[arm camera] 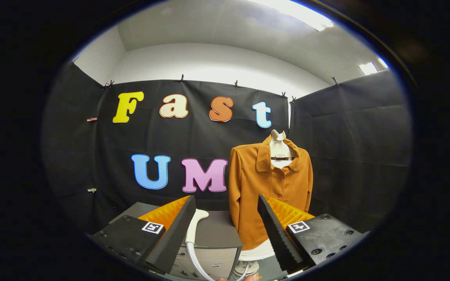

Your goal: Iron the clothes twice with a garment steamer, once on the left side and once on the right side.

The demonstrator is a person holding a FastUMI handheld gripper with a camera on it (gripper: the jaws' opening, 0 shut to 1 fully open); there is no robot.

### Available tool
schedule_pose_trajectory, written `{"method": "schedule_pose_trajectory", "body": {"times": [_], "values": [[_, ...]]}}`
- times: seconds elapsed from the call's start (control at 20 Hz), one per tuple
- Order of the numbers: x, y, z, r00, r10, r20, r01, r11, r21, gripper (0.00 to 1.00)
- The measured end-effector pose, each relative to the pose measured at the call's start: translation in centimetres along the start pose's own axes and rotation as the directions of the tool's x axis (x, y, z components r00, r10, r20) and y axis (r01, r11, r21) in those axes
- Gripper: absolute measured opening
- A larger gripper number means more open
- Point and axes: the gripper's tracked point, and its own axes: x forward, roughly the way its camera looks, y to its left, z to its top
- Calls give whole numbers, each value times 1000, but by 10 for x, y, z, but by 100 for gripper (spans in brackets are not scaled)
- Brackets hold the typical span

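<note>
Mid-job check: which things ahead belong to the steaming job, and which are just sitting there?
Job:
- shirt, orange, on a mannequin, beyond the jaws
- steamer with hose, on the cabinet by the left finger
- gripper, jaws open, holding nothing

Just there:
- cabinet, grey, left of the shirt

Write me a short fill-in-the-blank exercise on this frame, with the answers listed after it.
1. The orange shirt hangs on a white ____ form.
2. The tongs stand ____, with nothing gripped between their fingers.
3. The white steamer handle rests on top of a grey ____.
4. The steamer's hose is ____ in colour.

Missing words: mannequin; open; cabinet; white
</note>
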Motion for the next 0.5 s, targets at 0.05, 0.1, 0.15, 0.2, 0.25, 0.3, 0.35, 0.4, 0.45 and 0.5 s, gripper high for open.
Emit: {"method": "schedule_pose_trajectory", "body": {"times": [0.05,0.1,0.15,0.2,0.25,0.3,0.35,0.4,0.45,0.5], "values": [[0,1,0,1000,1,0,-1,1000,0,99],[-1,2,-1,1000,2,0,-2,1000,-2,99],[-1,2,-2,1000,2,-1,-2,1000,-2,99],[-1,3,-2,1000,4,-1,-4,1000,-1,99],[-2,4,-3,1000,5,-2,-5,1000,0,99],[-2,3,-3,1000,4,-1,-4,1000,-2,99],[-3,2,-4,1000,1,-2,-1,1000,-3,99],[-3,0,-5,1000,-1,-4,1,1000,-3,99],[-2,1,-7,1000,0,-6,0,1000,0,99],[-3,2,-8,1000,2,-11,-2,1000,2,99]]}}
